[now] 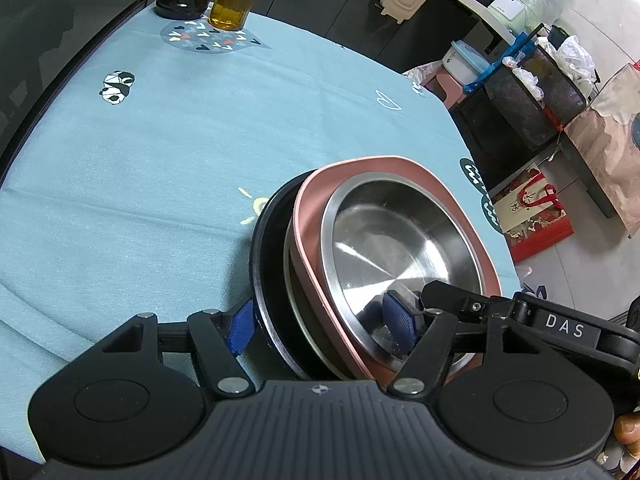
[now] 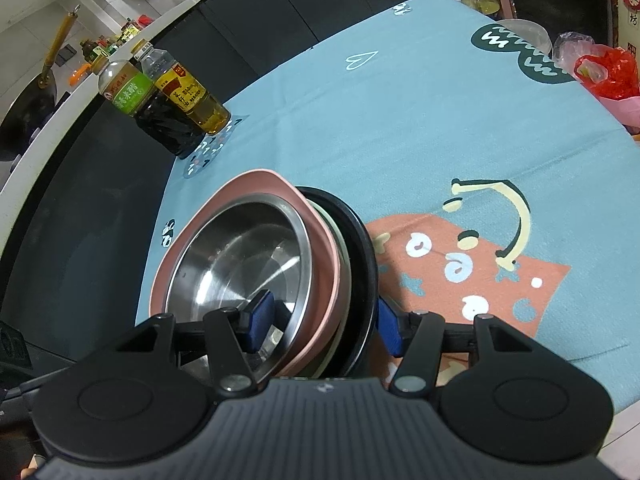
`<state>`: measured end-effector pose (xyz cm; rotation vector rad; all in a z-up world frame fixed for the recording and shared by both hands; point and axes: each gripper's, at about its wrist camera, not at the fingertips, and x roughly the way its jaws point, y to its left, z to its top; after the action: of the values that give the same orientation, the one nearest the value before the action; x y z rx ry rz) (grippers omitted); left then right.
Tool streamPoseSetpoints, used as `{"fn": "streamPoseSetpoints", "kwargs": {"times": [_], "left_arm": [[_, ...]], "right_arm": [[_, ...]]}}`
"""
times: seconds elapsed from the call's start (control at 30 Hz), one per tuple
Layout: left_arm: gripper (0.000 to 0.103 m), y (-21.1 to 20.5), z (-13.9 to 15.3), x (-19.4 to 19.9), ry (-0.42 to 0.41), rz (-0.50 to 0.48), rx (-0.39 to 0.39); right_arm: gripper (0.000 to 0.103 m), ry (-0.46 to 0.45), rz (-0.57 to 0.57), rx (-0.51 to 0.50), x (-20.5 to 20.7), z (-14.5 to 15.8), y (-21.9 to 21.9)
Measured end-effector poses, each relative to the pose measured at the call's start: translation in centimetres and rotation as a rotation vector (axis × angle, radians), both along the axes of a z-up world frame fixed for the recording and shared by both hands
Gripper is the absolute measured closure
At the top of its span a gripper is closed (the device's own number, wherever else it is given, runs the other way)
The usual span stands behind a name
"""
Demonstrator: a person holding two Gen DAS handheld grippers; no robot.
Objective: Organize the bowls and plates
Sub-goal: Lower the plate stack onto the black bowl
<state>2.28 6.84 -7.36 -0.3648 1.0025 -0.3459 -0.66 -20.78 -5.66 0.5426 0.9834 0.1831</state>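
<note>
Blue-clothed worktop point(image 1: 140, 200) carries my nested stack: black plate point(image 1: 266, 280) lowest, pink dish point(image 1: 308, 216), steel bowl point(image 1: 396, 236) inside. Left tongs point(image 1: 320, 322) and right tongs point(image 2: 324, 318) straddle its near rims, open, pads not pressing.

pink plate point(image 1: 308, 200), black plate point(image 1: 264, 248), silver bowl point(image 1: 400, 232), blue patterned tablecloth point(image 1: 160, 152)

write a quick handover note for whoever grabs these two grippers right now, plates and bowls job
Left gripper: open, straddling the stack's rim, pads not pressing.
Right gripper: astride the opposite rim; grip can't be told.
Stack on the blue tablecloth: steel bowl inside pink dish, over a black plate.
Done: dishes nested.
Left: probably free both grippers; no other loose dishes visible nearby.
</note>
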Motion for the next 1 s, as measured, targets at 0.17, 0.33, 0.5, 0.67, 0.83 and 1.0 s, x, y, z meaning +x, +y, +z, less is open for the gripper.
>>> {"fn": "streamPoseSetpoints", "kwargs": {"times": [0.17, 0.33, 0.5, 0.67, 0.83, 1.0], "left_arm": [[0.036, -0.2, -0.1, 0.2, 0.0, -0.002, 0.0], [0.032, -0.6, -0.3, 0.4, 0.006, -0.011, -0.01], [0.033, -0.6, -0.4, 0.4, -0.022, -0.032, -0.005], [0.034, -0.8, -0.3, 0.1, -0.047, -0.041, 0.007], [0.035, -1.0, -0.1, 0.1, -0.047, -0.043, 0.012], [0.036, -1.0, -0.1, 0.1, -0.054, -0.043, 0.014]], "right_arm": [[0.05, 0.0, -0.001, 0.0, 0.1, 0.0, 0.1], [0.05, 0.0, -0.001, 0.004, 0.2, 0.0, 0.0], [0.051, -0.014, 0.017, -0.011, 0.4, 0.1, 0.1], [0.052, -0.034, 0.025, -0.034, 0.4, 0.2, 0.4], [0.052, -0.032, 0.024, -0.037, 0.5, 0.2, 0.4], [0.052, -0.025, 0.021, -0.039, 0.6, 0.3, 0.5]]}}
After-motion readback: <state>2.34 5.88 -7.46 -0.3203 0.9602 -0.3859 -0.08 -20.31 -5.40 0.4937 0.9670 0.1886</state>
